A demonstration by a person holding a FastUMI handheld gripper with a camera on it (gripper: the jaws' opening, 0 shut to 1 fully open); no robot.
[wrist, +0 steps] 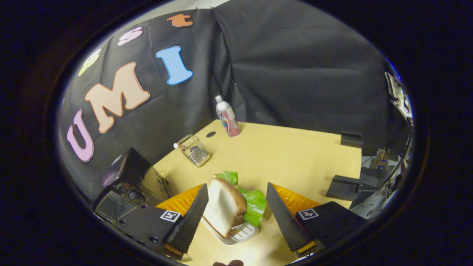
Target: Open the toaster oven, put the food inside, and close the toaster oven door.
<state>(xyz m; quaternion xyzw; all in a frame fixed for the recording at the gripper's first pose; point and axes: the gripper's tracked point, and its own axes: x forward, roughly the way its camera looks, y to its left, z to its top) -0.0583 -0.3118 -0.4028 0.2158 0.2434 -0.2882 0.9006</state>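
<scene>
Between the widely parted fingers of the gripper (236,214), a white-bread sandwich with green lettuce (231,203) stands on edge on a small white tray (242,233); nothing is held. The left finger lies nearly against the bread, so the sandwich should be centred before a gentle closure across its faces. Left of the sandwich, the black toaster oven (127,188) is seen; its door cannot be judged. Well beyond the sandwich, a pink-labelled plastic bottle (228,117) stands on the pale wooden table (295,155).

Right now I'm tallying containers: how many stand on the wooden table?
2: a pink-labelled plastic bottle at the far edge by the black cloth, and a clear ribbed glass nearer the black toaster oven. More may be hidden.
</scene>
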